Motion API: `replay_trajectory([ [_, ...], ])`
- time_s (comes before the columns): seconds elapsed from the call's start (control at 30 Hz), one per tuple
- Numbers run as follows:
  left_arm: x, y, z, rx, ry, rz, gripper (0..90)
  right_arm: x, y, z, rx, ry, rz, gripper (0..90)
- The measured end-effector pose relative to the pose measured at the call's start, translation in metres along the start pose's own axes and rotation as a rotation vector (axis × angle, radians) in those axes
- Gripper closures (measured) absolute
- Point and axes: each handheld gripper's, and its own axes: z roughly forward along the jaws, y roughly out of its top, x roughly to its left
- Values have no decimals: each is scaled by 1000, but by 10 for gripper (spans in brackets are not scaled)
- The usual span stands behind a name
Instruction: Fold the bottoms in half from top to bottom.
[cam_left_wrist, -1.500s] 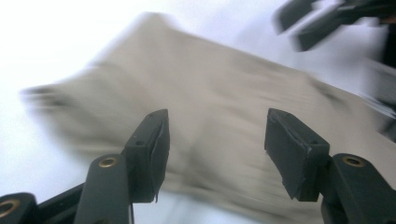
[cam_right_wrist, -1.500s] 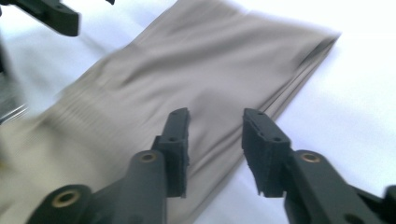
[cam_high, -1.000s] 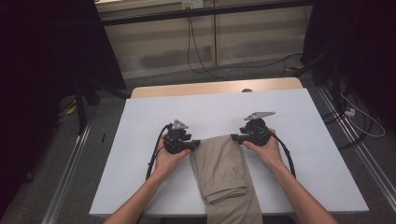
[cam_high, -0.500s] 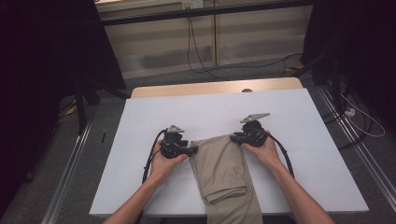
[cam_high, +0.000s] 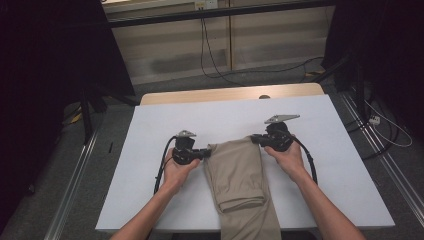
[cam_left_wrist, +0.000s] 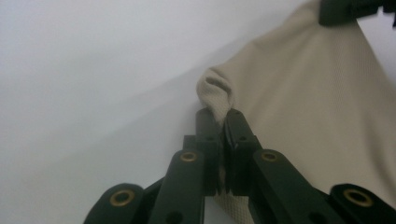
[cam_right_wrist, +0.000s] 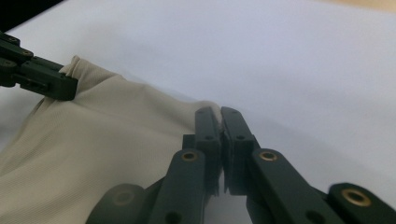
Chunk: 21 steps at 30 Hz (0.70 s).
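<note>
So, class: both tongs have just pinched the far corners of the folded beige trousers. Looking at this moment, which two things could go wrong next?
1. The left tongs grip only a small bunched nub of the folded beige fabric trousers; it may slip out when lifted.
2. The near end hangs over the edge of the white table; its weight might drag the fold undone.

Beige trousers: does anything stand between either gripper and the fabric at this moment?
Nothing visible does. The left gripper and right gripper are each shut on a far corner of the beige trousers, jaws having just closed.
</note>
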Motion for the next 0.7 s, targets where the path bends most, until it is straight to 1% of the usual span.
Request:
replay_trajectory([
  [0.03, 1, 5, -2, -24, 8, -9, 866, -1, 4, -3, -15, -6, 6, 869],
  [0.1, 7, 17, -4, -48, 19, -15, 866, -4, 13, -7, -47, -15, 14, 869],
  [0.2, 10, 35, -7, -83, 51, 3, 866, -5, 28, -11, -79, -29, 13, 869],
  [0.23, 10, 40, -7, -98, 57, 2, 866, -5, 32, -11, -86, -33, 11, 869],
  [0.27, 12, 47, -9, -101, 66, 7, 866, -5, 36, -11, -88, -39, 8, 870],
  [0.37, 16, 61, -9, -129, 80, 14, 865, -8, 52, -11, -105, -58, -4, 869],
  [0.4, 18, 67, -9, -141, 79, 9, 865, -9, 56, -11, -113, -58, -6, 869],
  [0.43, 20, 70, -9, -138, 86, 17, 866, -11, 63, -11, -121, -63, -4, 869],
  [0.5, 23, 80, -7, -150, 94, 21, 865, -14, 72, -10, -128, -68, -9, 869],
  [0.6, 28, 91, -2, -161, 103, 21, 865, -20, 84, -8, -138, -81, -7, 869],
  [0.7, 32, 102, 4, -158, 123, 24, 865, -26, 97, -4, -136, -97, -3, 869],
])
